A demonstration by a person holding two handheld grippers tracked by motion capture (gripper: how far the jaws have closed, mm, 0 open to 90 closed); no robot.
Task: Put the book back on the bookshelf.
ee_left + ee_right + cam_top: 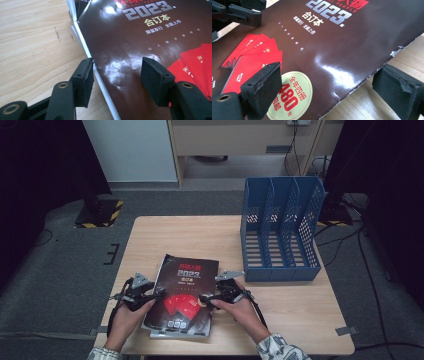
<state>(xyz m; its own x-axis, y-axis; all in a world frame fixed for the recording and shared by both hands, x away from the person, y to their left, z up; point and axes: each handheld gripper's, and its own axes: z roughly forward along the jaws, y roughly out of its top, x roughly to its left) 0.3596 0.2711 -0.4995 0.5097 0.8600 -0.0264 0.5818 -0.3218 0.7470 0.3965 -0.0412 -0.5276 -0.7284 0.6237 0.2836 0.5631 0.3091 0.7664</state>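
The left gripper (150, 297) and right gripper (207, 301) flank the near half of a dark magazine (185, 292) lying flat on a small stack. Each gripper's jaws stand partly open, straddling one long edge: one pad over the cover, the other off the magazine's side, nothing pinched. The magazine's long axis runs away from the person, tilted slightly right, and both hands sit about equally close. Beyond the magazine, to its right, a blue file rack (280, 232) stands on the wooden desk (165, 232); grey carpet lies past that.
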